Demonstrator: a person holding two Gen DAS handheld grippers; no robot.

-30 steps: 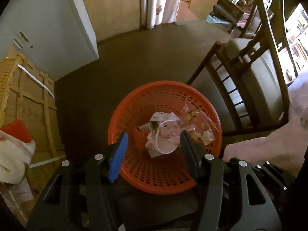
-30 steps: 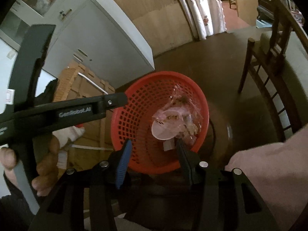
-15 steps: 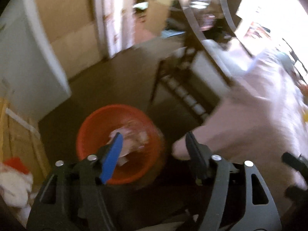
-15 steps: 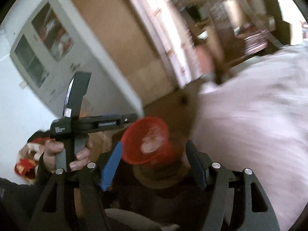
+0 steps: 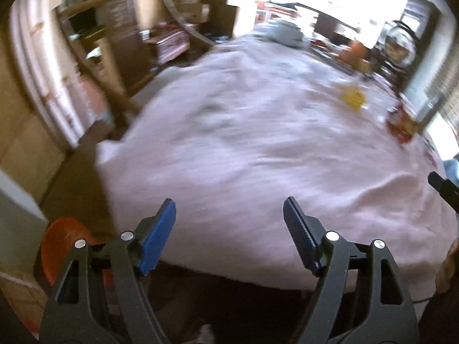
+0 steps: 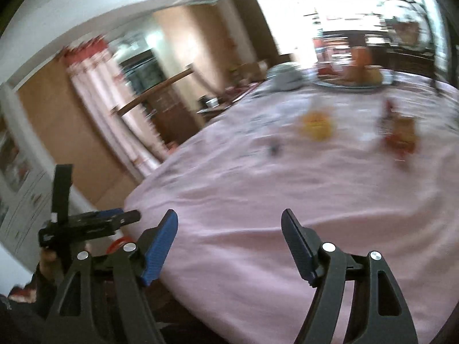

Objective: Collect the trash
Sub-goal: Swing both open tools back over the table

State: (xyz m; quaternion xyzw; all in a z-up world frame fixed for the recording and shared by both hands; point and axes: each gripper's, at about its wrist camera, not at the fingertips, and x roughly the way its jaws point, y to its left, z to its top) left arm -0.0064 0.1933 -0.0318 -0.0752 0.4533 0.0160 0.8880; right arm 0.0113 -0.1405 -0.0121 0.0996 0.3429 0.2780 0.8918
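Both grippers, left (image 5: 229,218) and right (image 6: 229,229), gape wide and empty, now swung up from the red basket (image 5: 61,243) toward the pink-clothed table (image 5: 258,149); remaining trash, a yellow wrapper (image 6: 317,126), lies far across, suggesting another pickup.

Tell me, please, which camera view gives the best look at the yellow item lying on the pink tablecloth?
The right wrist view: the yellow item sits nearer the frame's centre and appears larger, though motion-blurred. The left wrist view shows it smaller, toward the far right of the pink tablecloth, equally blurred. Neither view reveals what it is.
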